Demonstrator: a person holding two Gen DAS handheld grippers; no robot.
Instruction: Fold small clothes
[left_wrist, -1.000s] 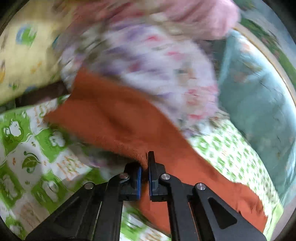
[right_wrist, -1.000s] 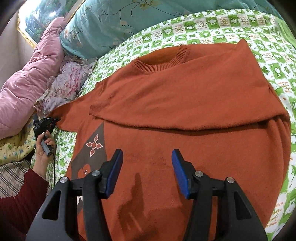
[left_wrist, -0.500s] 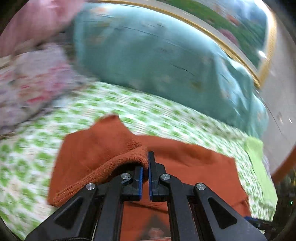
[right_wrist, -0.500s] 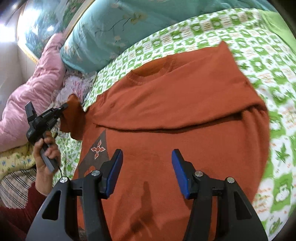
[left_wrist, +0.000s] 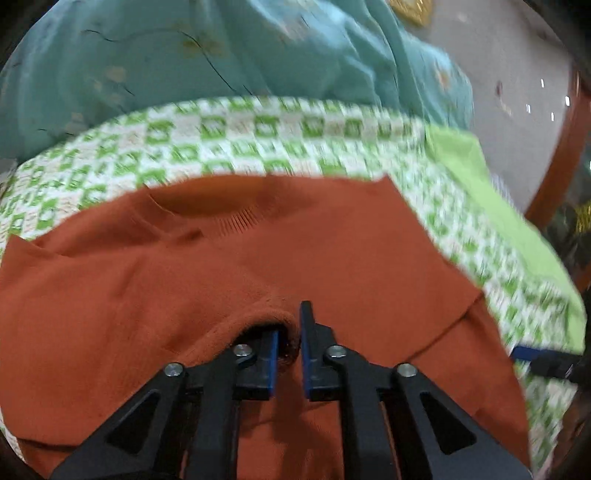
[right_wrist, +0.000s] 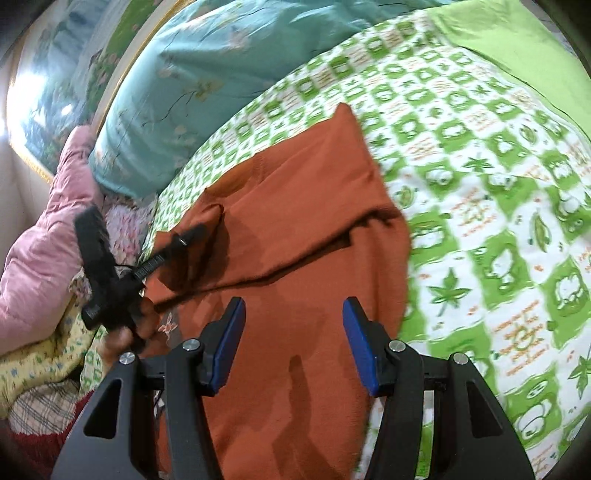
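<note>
An orange knit sweater (left_wrist: 258, 258) lies on the green-and-white checked bedsheet (left_wrist: 258, 129), one sleeve folded across the chest. My left gripper (left_wrist: 288, 332) is shut on the other sleeve's cuff (left_wrist: 258, 319) and holds it over the sweater's body below the ribbed collar (left_wrist: 236, 221). In the right wrist view the sweater (right_wrist: 295, 258) fills the middle, and the left gripper (right_wrist: 192, 234) shows at the left, over its shoulder. My right gripper (right_wrist: 293, 317) is open and empty just above the sweater's lower body.
A teal quilt (right_wrist: 192, 85) lies along the head of the bed. A pink padded quilt (right_wrist: 44, 240) and a floral cloth (right_wrist: 125, 225) are piled at the left. A plain green sheet (right_wrist: 517, 44) covers the far right. A wooden frame (left_wrist: 554, 166) stands beyond the bed.
My left gripper has carried the sleeve cuff from the bed's left side in over the sweater's chest. The right gripper stays open and has turned to the right.
</note>
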